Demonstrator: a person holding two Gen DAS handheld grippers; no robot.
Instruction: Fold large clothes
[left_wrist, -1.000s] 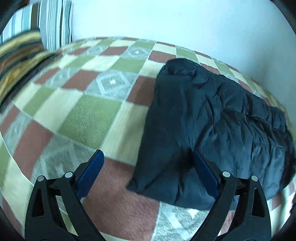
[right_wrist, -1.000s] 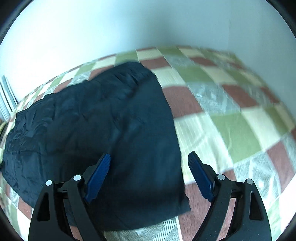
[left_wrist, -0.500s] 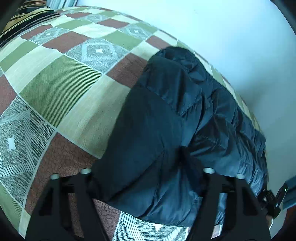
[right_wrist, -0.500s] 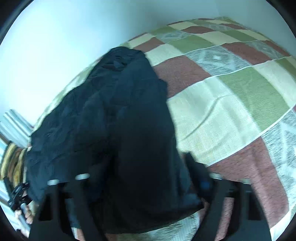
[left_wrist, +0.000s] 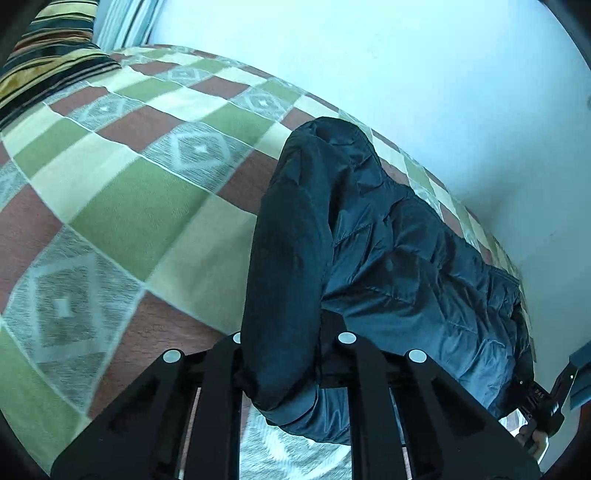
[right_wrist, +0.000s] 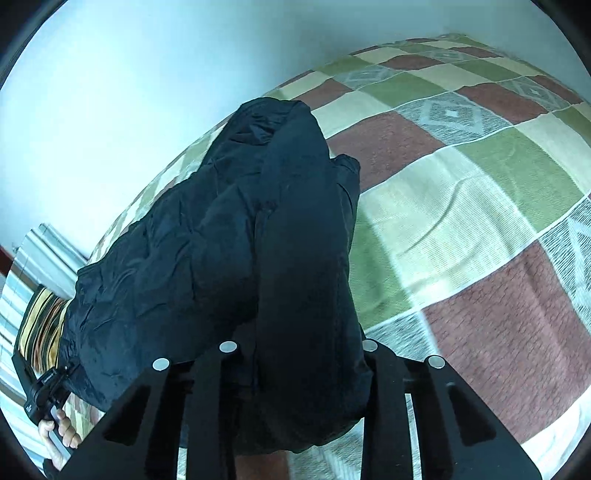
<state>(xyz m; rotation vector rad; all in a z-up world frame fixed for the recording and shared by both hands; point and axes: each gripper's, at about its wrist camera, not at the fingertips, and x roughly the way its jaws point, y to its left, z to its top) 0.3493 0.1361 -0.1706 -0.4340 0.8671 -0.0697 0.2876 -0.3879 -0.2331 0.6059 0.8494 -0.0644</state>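
Where both wrist views meet the near hem, the dark puffer jacket (left_wrist: 388, 258) lies bunched on the bed w/ a checked blanket (left_wrist: 122, 206) in green, cream and brick-red squares. L gripper (left_wrist: 291, 354): arms drawn close together, a thick roll of jacket fabric clamped between them; fingertips hidden by the cloth. R gripper (right_wrist: 299, 365): same posture at the opposite end of the hem, arms pinched in on a raised fold of the jacket (right_wrist: 229, 236). Jacket rises in a ridge from each grip, its far edge near the pale wall (left_wrist: 406, 66). Striped pillow (left_wrist: 44, 62) sits at the bed's head, well apart from the jacket. R view, lower left: the person's left hand (right_wrist: 59, 435) on its handle. L view, lower right: the other handle, partly cut off at the frame edge.
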